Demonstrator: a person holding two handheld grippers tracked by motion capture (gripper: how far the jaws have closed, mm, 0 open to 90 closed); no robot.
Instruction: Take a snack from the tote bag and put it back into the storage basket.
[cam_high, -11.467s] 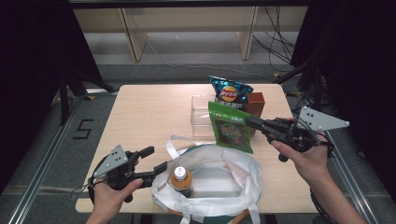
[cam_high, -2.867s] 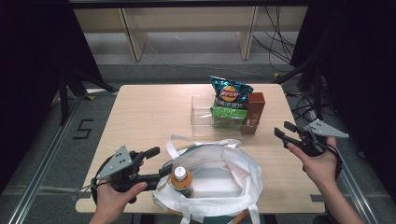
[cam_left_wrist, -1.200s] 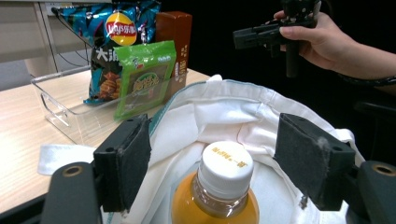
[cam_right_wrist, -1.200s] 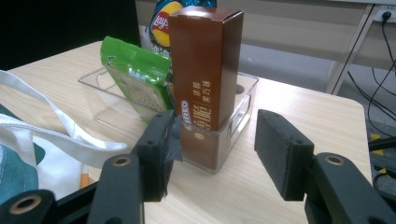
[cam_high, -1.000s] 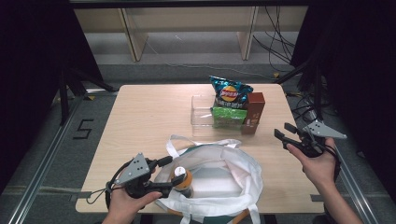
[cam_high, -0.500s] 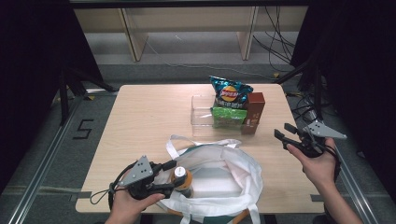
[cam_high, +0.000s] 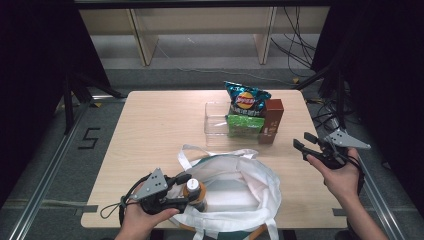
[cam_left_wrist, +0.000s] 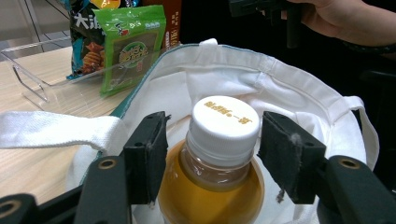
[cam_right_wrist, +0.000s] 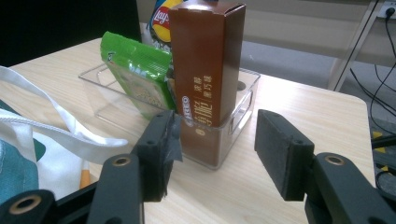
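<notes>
1. The tea bottle (cam_left_wrist: 215, 163) stands upright inside the white tote bag (cam_high: 240, 185) at the near edge of the table (cam_high: 150, 130); it has a white cap with yellow print and amber liquid below the neck.
2. The left gripper (cam_left_wrist: 212, 154) has its jaws spread wider than the cap, one pad on each side of the bottle's neck; a gap shows on both sides, so the pads are not pressing it.
3. The right gripper (cam_high: 306, 142) is held over the table's right edge with its jaws wide apart and nothing between them.
4. The right gripper view shows a brown carton (cam_right_wrist: 210, 70) standing upright in a clear plastic tray (cam_right_wrist: 233, 126), with a green snack packet (cam_right_wrist: 140, 74) leaning beside it.
5. The high view adds a blue chip bag (cam_high: 245, 98) at the back of that tray, which lies just beyond the tote.
</notes>
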